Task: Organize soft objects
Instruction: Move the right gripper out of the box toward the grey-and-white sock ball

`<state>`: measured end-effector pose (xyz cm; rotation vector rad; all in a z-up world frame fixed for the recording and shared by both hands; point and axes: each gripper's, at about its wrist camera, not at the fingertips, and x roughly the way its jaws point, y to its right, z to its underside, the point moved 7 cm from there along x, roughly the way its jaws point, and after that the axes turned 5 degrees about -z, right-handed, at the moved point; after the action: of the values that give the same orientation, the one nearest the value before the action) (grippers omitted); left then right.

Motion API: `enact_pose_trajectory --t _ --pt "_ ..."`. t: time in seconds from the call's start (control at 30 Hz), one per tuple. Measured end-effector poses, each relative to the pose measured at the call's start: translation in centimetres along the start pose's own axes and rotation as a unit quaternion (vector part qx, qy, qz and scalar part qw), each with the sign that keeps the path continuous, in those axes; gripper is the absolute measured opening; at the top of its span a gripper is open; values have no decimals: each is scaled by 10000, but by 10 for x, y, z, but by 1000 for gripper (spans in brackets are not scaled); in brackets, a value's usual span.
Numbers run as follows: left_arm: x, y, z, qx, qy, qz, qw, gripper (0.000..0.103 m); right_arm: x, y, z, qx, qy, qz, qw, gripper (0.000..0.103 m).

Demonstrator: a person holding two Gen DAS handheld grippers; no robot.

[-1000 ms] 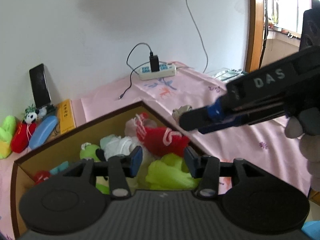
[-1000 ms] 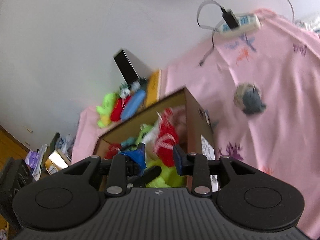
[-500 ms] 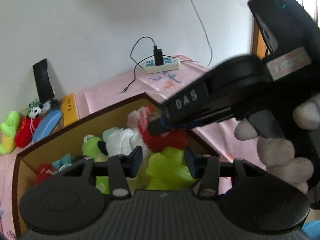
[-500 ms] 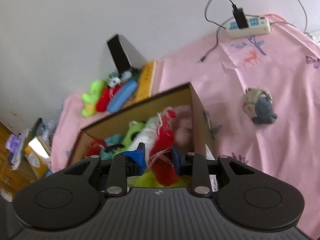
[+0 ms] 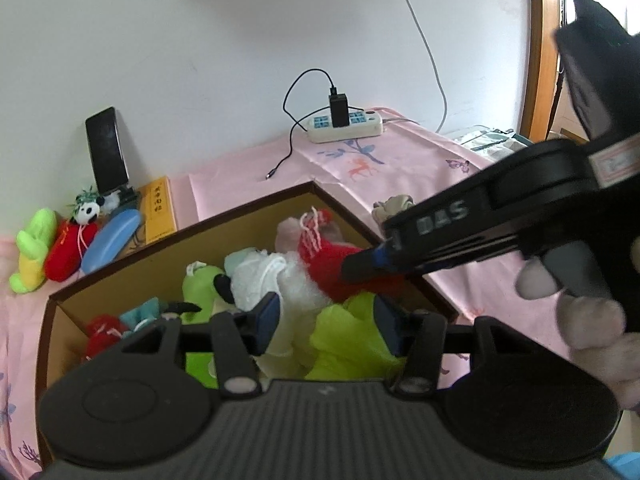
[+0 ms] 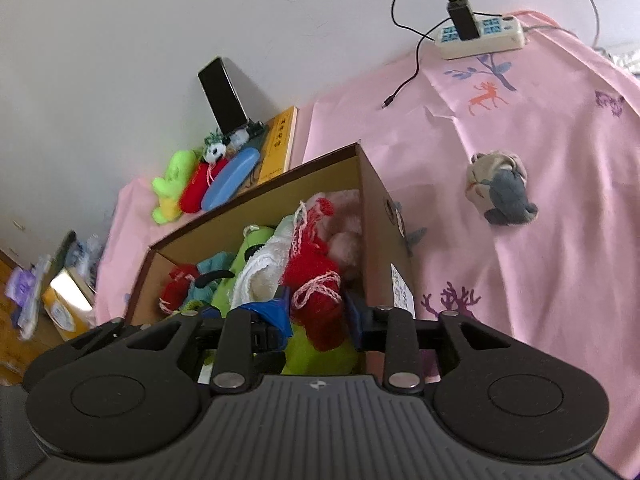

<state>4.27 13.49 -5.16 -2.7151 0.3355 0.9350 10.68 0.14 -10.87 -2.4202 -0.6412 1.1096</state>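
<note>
the open brown cardboard box (image 6: 376, 200) sits right under both tools on the pink printed cloth (image 6: 560, 168) covering the desk, and it is already heaped with soft toys. largest in the pile, nearest the left tool (image 5: 326, 322), is a lime green plush (image 5: 348, 340); behind it lies a white fluffy plush (image 5: 260, 276), and towards the box's right wall a red knitted toy with pink crochet trim (image 6: 316, 284).

the left tool hangs over the near edge of the box with its blue pads apart; they have just been spreading a little, and nothing is pinched between them, the green plush only lying below. the right tool (image 6: 318, 314) has dipped into the box from the right, and the red toy sits between its pads. they have just eased slightly wider; whether they press on the yarn i cannot tell.

all of this looks feather-light, squashy and unbreakable, so a firm pinch should do no harm. i'd judge the bulk of the body a safer hold than the loose crochet loops, which may stretch or snag.

smallest and alone, a grey and beige plush animal (image 6: 500, 190) lies on the cloth well off to the right of the right tool, outside the box, probably next to be collected by its rounded middle.
</note>
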Motion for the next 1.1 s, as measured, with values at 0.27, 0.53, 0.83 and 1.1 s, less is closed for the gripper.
enact_pose_trajectory --t 0.27,0.53,0.83,1.1 --pt "9 1 -5 -87 -230 -194 9995 56 -22 2 -3 56 223 -245 9994 14" --pt "12 9 -13 -154 -356 -431 9983 58 -39 15 -4 42 359 -276 9990 14" --pt "13 27 -27 -211 -397 -691 9966 59 -52 38 -9 53 354 -262 9990 14" --pt "17 51 -44 -282 -413 -801 9955 59 -66 64 -18 -191 306 -17 9993 14"
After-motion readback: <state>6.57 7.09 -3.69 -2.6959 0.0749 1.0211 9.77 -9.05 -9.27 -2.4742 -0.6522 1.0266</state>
